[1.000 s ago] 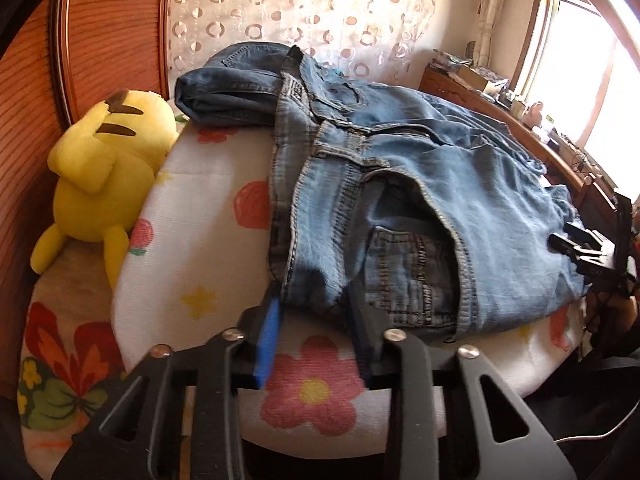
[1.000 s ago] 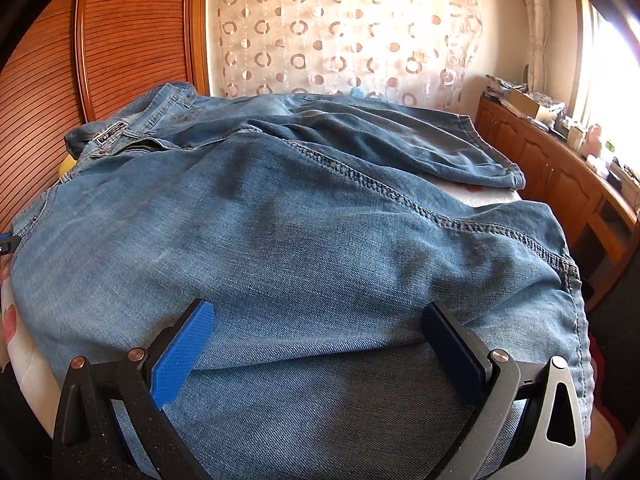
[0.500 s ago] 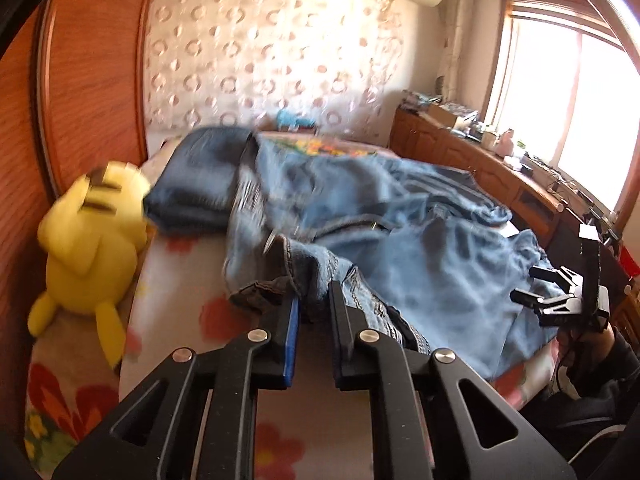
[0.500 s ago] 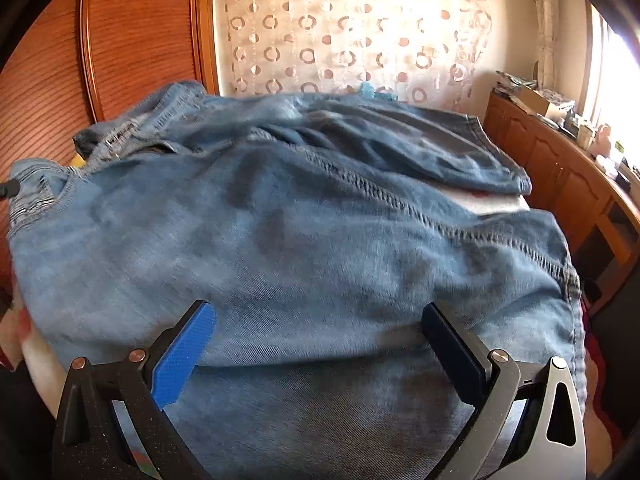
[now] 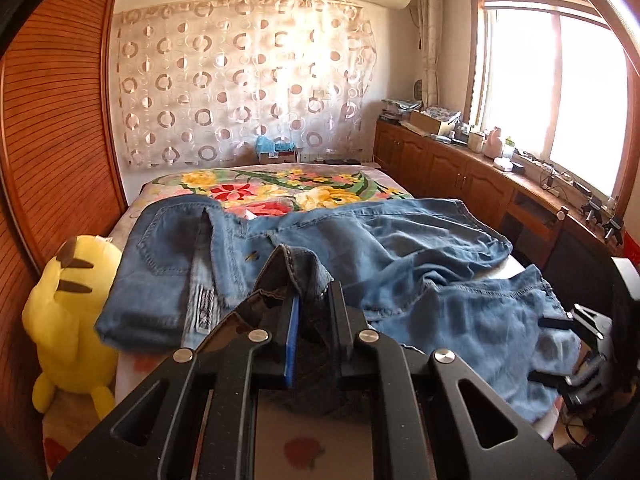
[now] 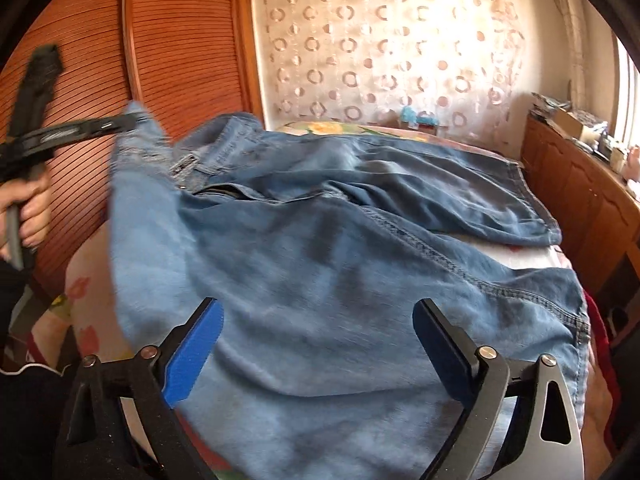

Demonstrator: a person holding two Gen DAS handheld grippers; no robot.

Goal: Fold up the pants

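Blue jeans (image 5: 400, 252) lie crumpled across the floral bed (image 5: 280, 188). My left gripper (image 5: 314, 300) is shut on the jeans' waistband, which sticks up between its pads, and lifts it off the bed. In the right wrist view the jeans (image 6: 340, 248) fill the frame, and the left gripper (image 6: 132, 122) holds their raised corner at upper left. My right gripper (image 6: 320, 328) is open, its pads spread wide over a trouser leg, holding nothing. It also shows at the left wrist view's right edge (image 5: 560, 344).
A yellow plush toy (image 5: 68, 308) sits at the bed's left edge against the wooden wardrobe (image 5: 48, 140). A wooden cabinet (image 5: 480, 176) with clutter runs under the window on the right. A patterned curtain (image 5: 244, 76) hangs behind the bed.
My left gripper shut on the waistband and lifted it up off the bed. The jeans were pulled and shifted. My right gripper stayed open over the trouser leg.
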